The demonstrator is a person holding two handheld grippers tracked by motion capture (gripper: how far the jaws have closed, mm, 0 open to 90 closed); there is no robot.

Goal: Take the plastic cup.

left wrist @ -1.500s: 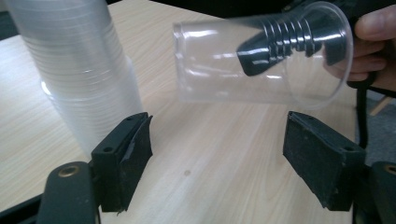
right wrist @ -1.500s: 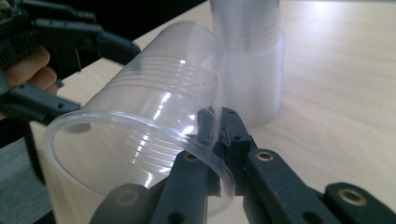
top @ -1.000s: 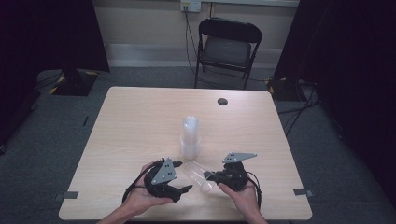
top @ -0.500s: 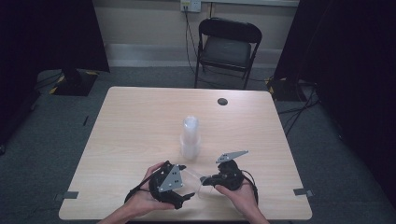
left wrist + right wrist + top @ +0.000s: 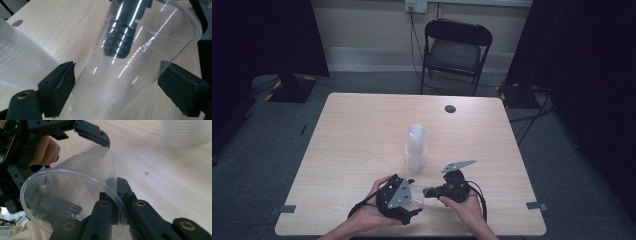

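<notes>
A clear plastic cup lies on its side just above the table's front edge, between both grippers. My right gripper is shut on the cup's rim, one jaw inside and one outside. My left gripper straddles the cup's base. Its pads stand beside the walls without squeezing them. Its jaws have opened over the last second and have just come back in a little. Seen from above, the left gripper faces the right gripper.
A tall stack of clear cups stands mid-table just beyond the grippers, close to my left jaw. A dark grommet hole sits near the far edge. A folding chair stands behind the wooden table.
The left gripper's jaws stand wider round the cup than a second ago, and that gripper has tilted slightly. The right gripper keeps its pinch on the rim. Both hands have hardly shifted.
</notes>
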